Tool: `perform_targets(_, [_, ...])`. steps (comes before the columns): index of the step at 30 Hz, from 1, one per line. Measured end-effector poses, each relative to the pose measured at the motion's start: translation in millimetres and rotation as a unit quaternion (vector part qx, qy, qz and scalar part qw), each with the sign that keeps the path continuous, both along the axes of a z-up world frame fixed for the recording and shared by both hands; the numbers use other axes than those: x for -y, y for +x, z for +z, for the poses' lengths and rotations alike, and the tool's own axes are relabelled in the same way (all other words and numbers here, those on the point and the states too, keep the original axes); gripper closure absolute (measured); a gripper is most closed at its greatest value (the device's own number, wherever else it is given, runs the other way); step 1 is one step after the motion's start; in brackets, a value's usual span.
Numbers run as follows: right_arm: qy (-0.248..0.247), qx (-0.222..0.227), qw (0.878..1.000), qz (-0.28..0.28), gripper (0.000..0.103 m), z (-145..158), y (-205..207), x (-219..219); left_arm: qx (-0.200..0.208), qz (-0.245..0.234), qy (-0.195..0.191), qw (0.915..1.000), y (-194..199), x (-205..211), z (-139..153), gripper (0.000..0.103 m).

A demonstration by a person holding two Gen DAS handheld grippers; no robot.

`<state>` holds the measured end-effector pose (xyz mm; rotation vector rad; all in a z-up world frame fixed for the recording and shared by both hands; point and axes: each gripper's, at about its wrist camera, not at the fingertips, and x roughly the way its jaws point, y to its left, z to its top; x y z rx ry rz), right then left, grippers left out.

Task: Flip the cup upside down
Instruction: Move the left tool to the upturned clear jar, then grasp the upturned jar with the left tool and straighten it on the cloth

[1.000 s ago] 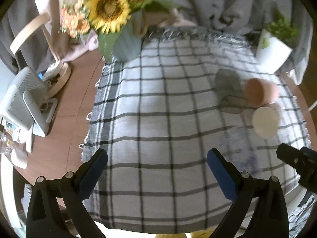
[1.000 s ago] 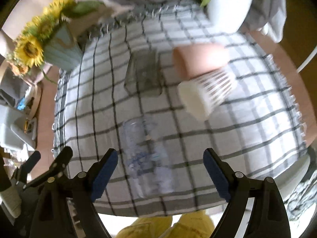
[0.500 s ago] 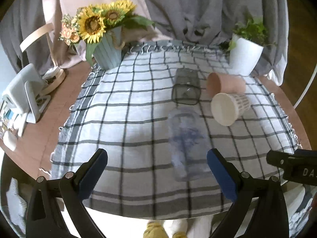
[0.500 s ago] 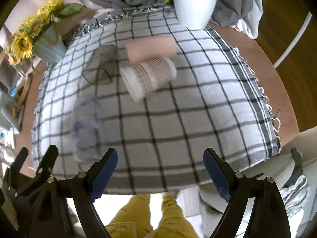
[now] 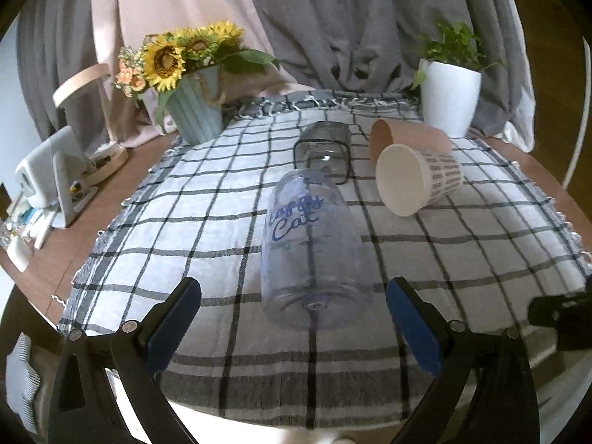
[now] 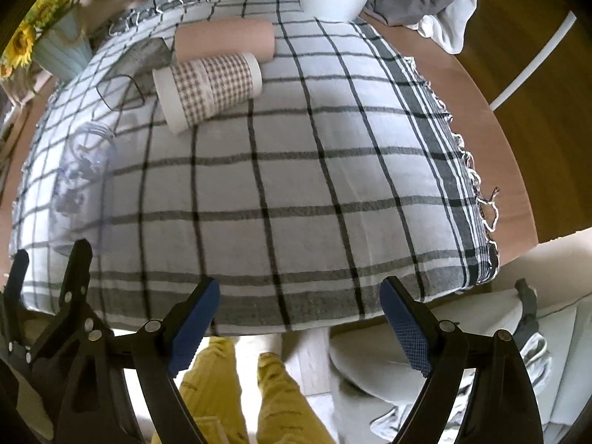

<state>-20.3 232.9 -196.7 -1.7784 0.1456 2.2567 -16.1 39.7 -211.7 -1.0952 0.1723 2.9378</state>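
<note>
Zero cups flipped: clear cup (image 5: pixel 312 255) lying sideways beside sunflower vase (image 5: pixel 196 116); left gripper (image 5: pixel 292 327) and right gripper (image 6: pixel 298 327) wide open, empty.

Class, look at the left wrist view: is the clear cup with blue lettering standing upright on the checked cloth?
No, the clear cup lies on its side on the checked cloth, its base toward the open left gripper.

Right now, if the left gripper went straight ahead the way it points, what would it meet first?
Probably the clear cup lying on its side, base toward the open left gripper and roughly centred between its fingers. Depth is uncertain; a lower path would hit the checked cloth first.
</note>
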Motion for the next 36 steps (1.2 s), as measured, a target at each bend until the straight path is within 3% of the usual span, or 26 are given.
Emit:
perform_targets(4, [0.003, 0.009, 1.0, 0.005, 0.015, -11.6, -0.7, -2.0, -0.03, 0.007, -0.005, 0.9995, -1.8, -4.5, -7.9, 0.002])
perform_targets(9, [0.006, 0.024, 1.0, 0.002, 0.015, -23.2, 0.6, -6.2, -0.031, 0.004, 0.001, 0.9995, -4.4, -10.8, -18.5, 0.008])
perform_targets(12, [0.009, 0.029, 1.0, 0.001, 0.015, -25.8, 1.5, -7.5, -0.027, 0.007, 0.001, 0.9996, -6.4, -12.7, -23.4, 0.02])
perform_targets(18, [0.008, 0.031, 1.0, 0.0, 0.015, -27.4, 4.1, -6.9, -0.041, 0.005, -0.011, 0.9991, -7.1, -15.5, -25.2, 0.032])
perform_targets(26, [0.002, 0.032, 0.999, 0.01, 0.015, -27.8, 3.0, -3.3, -0.036, 0.001, -0.017, 0.9992, -7.8, -15.7, -22.5, 0.032])
perform_targets(36, [-0.009, 0.017, 1.0, 0.017, 0.015, -12.8, 2.4, 4.0, -0.038, -0.019, -0.017, 0.9989, -0.5, -14.6, 4.7, 0.032])
